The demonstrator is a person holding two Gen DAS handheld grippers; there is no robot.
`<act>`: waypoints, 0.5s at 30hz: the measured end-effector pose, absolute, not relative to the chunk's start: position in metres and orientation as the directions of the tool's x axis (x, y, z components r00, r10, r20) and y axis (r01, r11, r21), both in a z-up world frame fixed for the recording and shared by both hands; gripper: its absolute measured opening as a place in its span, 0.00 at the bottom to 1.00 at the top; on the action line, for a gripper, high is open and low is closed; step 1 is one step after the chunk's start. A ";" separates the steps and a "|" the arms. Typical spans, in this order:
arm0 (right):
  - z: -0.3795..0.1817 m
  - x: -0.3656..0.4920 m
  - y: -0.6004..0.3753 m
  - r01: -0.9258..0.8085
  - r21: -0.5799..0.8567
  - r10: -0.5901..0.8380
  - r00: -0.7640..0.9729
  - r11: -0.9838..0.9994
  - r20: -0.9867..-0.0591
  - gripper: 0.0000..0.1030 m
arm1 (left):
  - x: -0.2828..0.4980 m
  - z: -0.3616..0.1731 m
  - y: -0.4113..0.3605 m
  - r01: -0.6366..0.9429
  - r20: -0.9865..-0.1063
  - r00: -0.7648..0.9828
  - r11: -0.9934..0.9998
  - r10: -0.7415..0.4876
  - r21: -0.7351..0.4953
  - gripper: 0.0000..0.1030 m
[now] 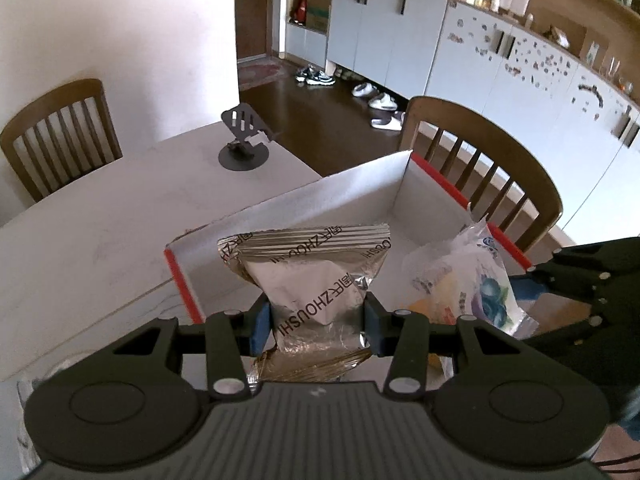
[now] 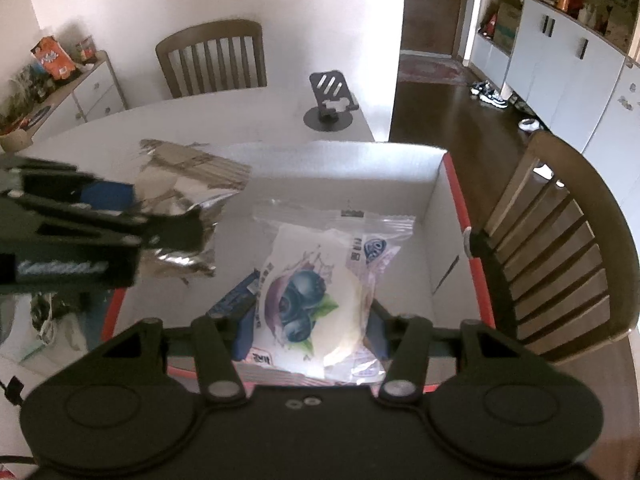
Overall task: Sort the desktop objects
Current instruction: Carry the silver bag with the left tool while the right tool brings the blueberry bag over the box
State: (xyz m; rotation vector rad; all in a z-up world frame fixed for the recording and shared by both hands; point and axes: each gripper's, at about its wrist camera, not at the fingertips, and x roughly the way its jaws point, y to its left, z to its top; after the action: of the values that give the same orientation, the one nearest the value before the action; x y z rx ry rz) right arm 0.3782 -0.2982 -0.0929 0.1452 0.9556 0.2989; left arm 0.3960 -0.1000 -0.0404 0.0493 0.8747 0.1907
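Observation:
My left gripper (image 1: 318, 330) is shut on a silver foil snack packet (image 1: 316, 276), pinched at its waist between the blue pads and held over the near left part of a white cardboard box with red edges (image 1: 182, 284). My right gripper (image 2: 310, 334) is shut on a clear-wrapped blueberry pastry packet (image 2: 316, 292), held above the same box (image 2: 448, 216). In the left wrist view the pastry packet (image 1: 472, 280) and the right gripper (image 1: 540, 280) appear at right. In the right wrist view the left gripper (image 2: 132, 216) and foil packet (image 2: 188, 188) appear blurred at left.
The box sits on a white table (image 1: 100, 240). A dark phone stand (image 1: 244, 140) stands at the table's far edge. Wooden chairs (image 1: 480, 172) stand beyond the box and at the far left (image 1: 60, 128). A dark blue item (image 2: 236, 296) lies inside the box.

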 end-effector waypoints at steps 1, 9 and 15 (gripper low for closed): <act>-0.094 0.380 -0.298 -0.191 0.250 0.314 0.538 0.949 -0.783 0.52 | 0.400 -0.043 -0.099 -0.143 -0.761 0.621 0.982 0.188 0.125 0.44; -0.113 0.395 -0.294 -0.215 0.250 0.326 0.504 0.944 -0.800 0.52 | 0.431 -0.065 -0.086 -0.129 -0.809 0.563 0.985 0.170 0.117 0.44; -0.127 0.406 -0.292 -0.202 0.280 0.344 0.469 0.938 -0.813 0.52 | 0.447 -0.078 -0.082 -0.123 -0.824 0.535 0.982 0.185 0.141 0.44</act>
State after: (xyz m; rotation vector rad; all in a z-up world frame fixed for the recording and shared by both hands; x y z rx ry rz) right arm 0.4056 -0.2915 -0.1269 0.1523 1.0300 0.3362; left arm 0.4467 -0.0825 -0.0776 0.0685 0.9892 0.1840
